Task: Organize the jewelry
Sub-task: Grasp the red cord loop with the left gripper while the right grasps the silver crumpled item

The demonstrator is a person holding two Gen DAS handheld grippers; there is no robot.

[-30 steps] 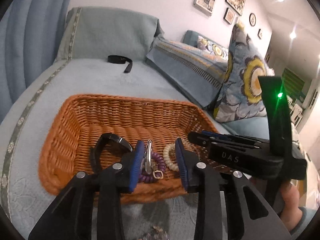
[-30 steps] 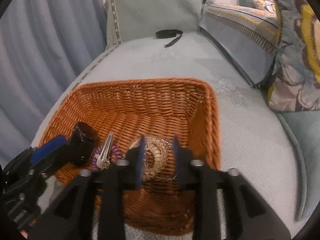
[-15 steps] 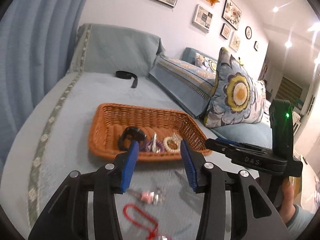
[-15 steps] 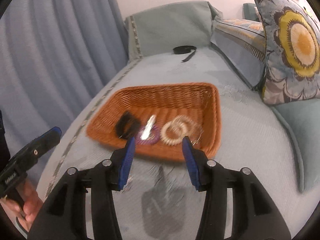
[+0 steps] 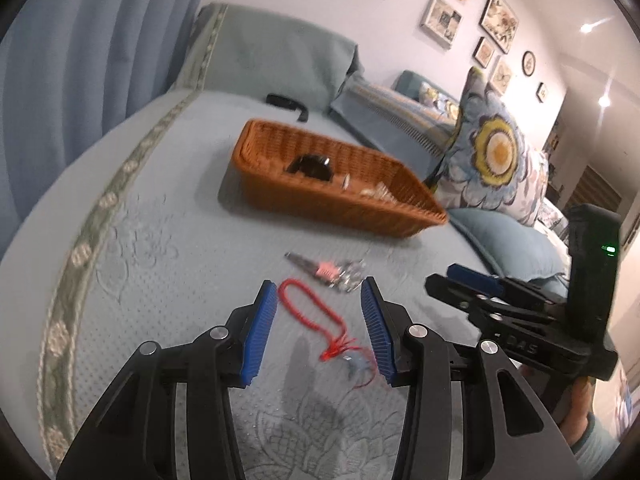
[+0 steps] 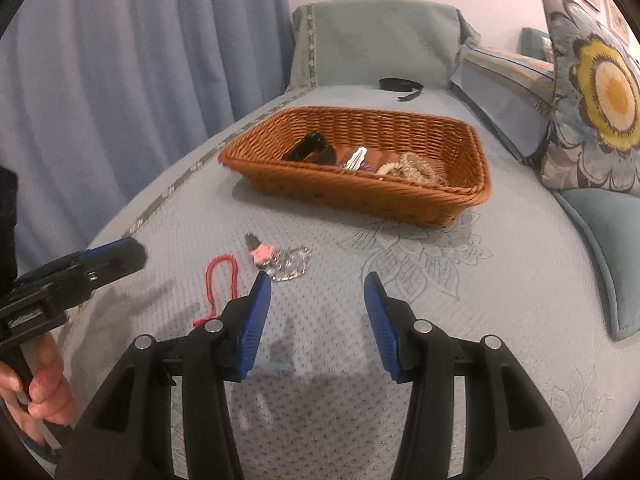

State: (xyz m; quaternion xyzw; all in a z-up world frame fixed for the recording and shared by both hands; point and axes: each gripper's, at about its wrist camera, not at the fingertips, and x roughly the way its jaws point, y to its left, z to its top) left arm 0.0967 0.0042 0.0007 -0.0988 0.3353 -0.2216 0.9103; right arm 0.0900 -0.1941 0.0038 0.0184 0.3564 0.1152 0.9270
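A wicker basket stands on the blue-grey sofa cover. It holds a black watch, a silver hair clip and beaded bracelets. Nearer to me on the cover lie a red cord bracelet, a pink hair clip and a clear crystal piece. My left gripper is open above the red cord, not touching it. My right gripper is open over bare cover, just right of the crystal piece. Each gripper shows at the edge of the other's view.
A black strap lies far back on the seat. A flowered cushion and a plain blue one sit to the right. Blue curtains hang at the left. A hand holds the left gripper's handle.
Both grippers have drawn back from the basket toward the near part of the seat. The red cord, the pink clip and the crystal piece have come into view.
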